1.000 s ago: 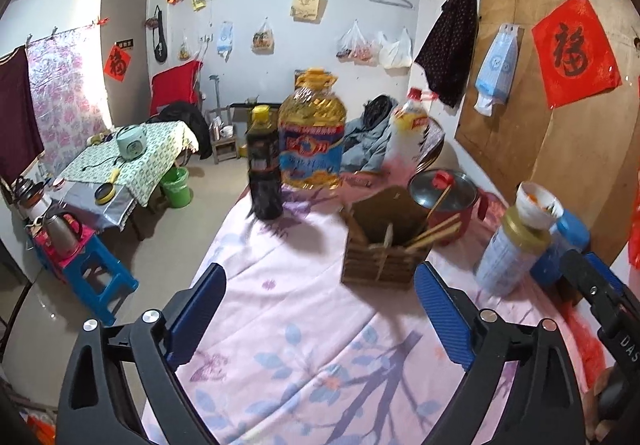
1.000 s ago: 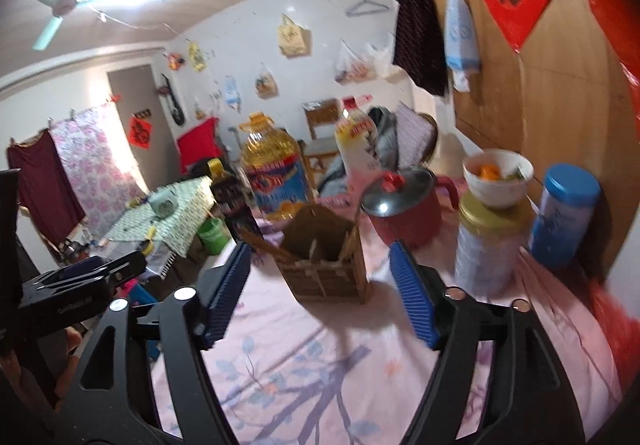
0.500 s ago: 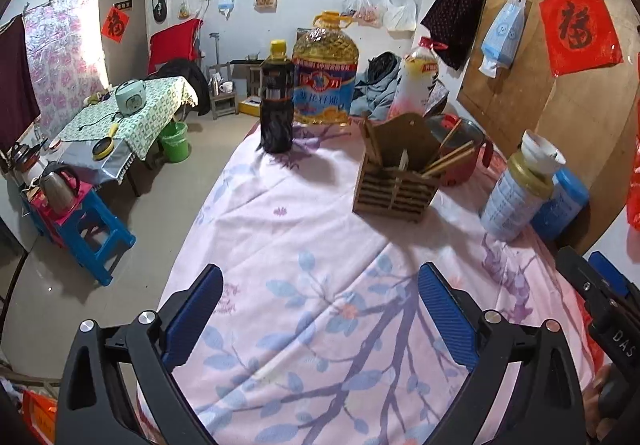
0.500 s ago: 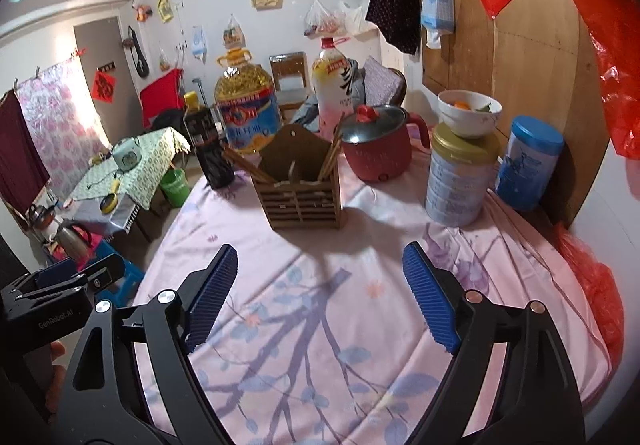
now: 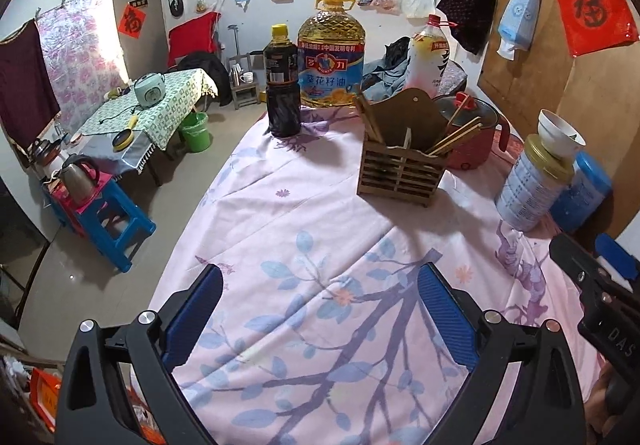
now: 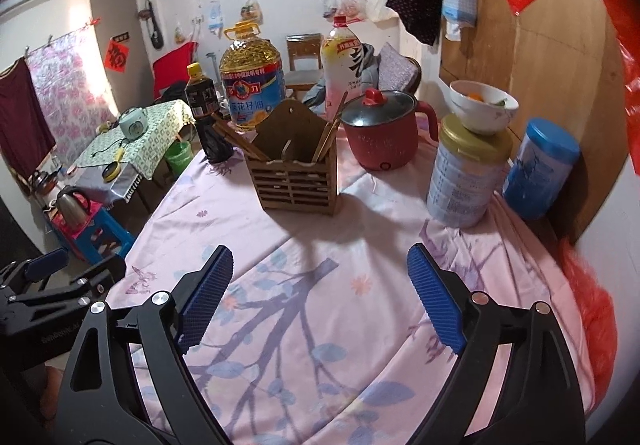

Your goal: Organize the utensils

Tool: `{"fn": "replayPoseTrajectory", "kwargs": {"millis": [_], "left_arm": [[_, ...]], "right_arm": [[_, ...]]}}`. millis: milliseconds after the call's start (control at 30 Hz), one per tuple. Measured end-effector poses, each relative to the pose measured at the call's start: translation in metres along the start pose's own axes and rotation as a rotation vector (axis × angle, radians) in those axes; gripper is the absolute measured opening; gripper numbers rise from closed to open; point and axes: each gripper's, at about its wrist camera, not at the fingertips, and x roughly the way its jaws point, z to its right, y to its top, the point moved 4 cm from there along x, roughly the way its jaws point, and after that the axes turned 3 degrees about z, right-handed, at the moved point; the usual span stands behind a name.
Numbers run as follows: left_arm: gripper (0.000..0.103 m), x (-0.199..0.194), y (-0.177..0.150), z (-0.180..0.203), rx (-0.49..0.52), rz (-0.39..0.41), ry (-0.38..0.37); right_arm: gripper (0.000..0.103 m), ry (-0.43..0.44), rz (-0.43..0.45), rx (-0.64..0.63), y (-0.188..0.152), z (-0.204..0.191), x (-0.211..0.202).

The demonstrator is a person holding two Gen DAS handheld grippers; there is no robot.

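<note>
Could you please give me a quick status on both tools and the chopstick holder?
Left tool open, empty. Right tool empty, opening wider. Wooden chopstick holder upright on the cloth, chopsticks inside, untouched. Bare cloth between the tools and the holder.

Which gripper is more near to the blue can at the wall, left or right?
Right. The right gripper is over the cloth, jaws opening and empty, on the blue can's side. The left gripper is farther, on the right gripper's other side.

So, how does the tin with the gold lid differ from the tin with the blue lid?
The gold-lid tin is pale with small print; the blue-lid tin is blue. The gold-lid tin carries a bowl on top; the blue-lid tin carries nothing. The gold-lid tin stands nearer the chopstick holder; the blue-lid tin stands beside the wooden wall. Both stand upright on the tablecloth.
</note>
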Motion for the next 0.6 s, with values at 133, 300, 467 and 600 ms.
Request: {"fn": "replayPoseTrajectory", "kwargs": {"millis": [133, 300, 467, 600], "left_arm": [[0.096, 0.007, 0.008, 0.019, -0.014, 0.005, 0.042], [0.096, 0.019, 0.013, 0.029, -0.049, -0.013, 0.028], [0.096, 0.036, 0.022, 0.028, -0.010, -0.036, -0.004], [0.096, 0.041, 0.029, 0.023, 0.057, -0.029, -0.023]], "right_arm": [[0.086, 0.025, -0.009, -0.036, 0.014, 0.017, 0.013], [0.087, 0.026, -0.018, -0.028, 0.021, 0.030, 0.026], [0.087, -0.012, -0.019, 0.011, 0.021, 0.025, 0.029], [0.087, -0.046, -0.017, 0.054, 0.015, 0.015, 0.028]]}}
